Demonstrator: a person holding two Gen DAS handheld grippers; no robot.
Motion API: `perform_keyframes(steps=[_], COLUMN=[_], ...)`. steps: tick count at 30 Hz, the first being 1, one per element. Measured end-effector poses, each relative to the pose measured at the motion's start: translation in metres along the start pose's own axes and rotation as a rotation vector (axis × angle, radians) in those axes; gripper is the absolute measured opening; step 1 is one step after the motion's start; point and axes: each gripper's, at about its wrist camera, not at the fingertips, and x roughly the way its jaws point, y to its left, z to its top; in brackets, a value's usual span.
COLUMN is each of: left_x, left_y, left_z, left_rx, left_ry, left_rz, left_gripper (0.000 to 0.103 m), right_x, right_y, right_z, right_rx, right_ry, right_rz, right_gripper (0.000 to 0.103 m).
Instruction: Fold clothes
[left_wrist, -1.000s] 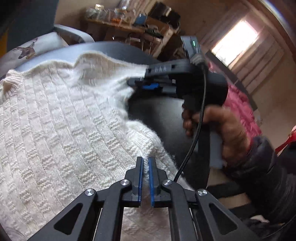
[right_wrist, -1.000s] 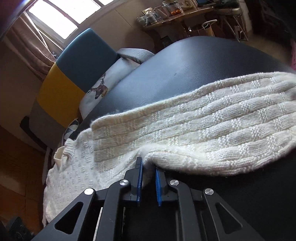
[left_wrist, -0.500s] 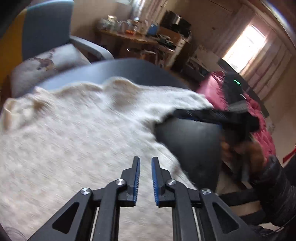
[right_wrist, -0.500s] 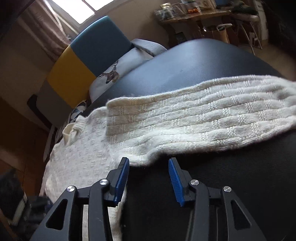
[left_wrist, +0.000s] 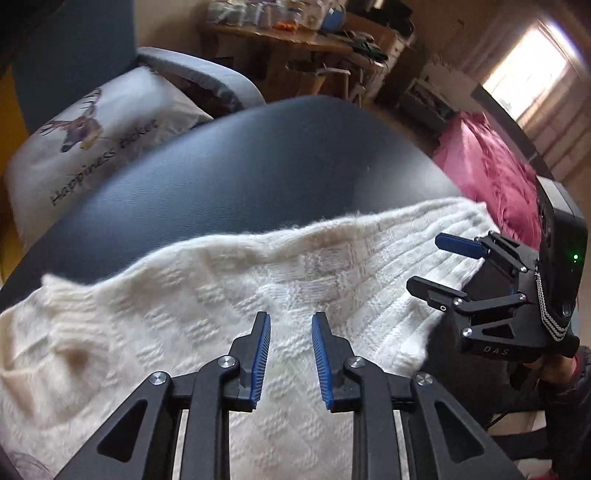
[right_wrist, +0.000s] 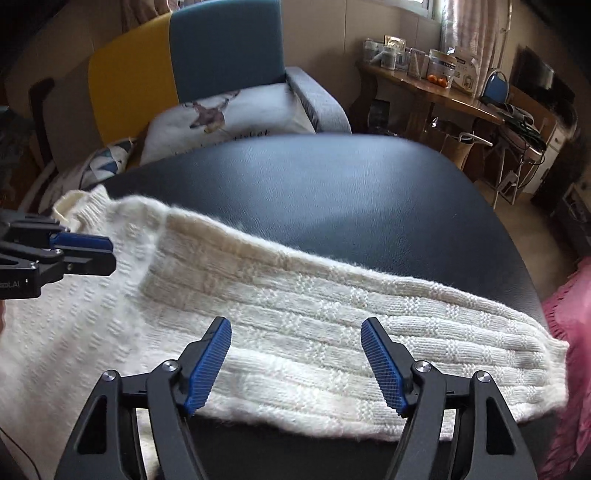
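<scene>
Opening both jaws with nothing between them, left gripper narrow, right gripper wide, I should regrip the sweater lying on the black table by its edge, pinching one layer

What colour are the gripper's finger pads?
Blue, ribbed pads on black fingers; clearest in the right wrist view.

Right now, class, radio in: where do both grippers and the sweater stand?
Left gripper and right gripper both opening, nothing between the jaws. Cream sweater flat on black table, sleeve folded across. Nothing in the way.
</scene>
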Motion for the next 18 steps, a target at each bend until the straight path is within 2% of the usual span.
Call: perform_keyframes(steps=[3,6,7,8,11,16,18], left_x=[0.022,0.03,0.031,0.032,0.034,0.038,0.04], left_y=[-0.011,-0.023,-0.027,-0.028,-0.018,-0.008,-0.012], left_z=[0.002,0.003,0.004,0.004,0.008,0.01,0.011], left_rx=[0.054,0.098,0.109,0.113,0.015,-0.114,-0.121], left_ry=[0.034,0.019,0.006,-0.021,-0.077,-0.148,-0.144], left_rz=[0.028,0.065,0.084,0.116,0.102,0.115,0.13], left_gripper=[0.03,0.031,0.026,0.004,0.003,0.004,0.007], right_x=[0.015,0.016,0.016,0.016,0.015,0.016,0.018], right_y=[-0.003,-0.003,-0.003,-0.002,0.0,0.0,0.001], right_z=[-0.008,-0.012,-0.012,-0.012,-0.01,-0.01,-0.01], right_rx=[-0.01,-0.022,-0.023,-0.025,-0.036,-0.011,0.002], right_ry=[0.034,0.011,0.008,0.006,-0.01,-0.047,-0.057], right_rz=[-0.004,-0.006,-0.007,-0.01,-0.022,-0.034,-0.05], right_gripper=[0.075,0.079,0.079,0.079,0.071,0.069,0.07])
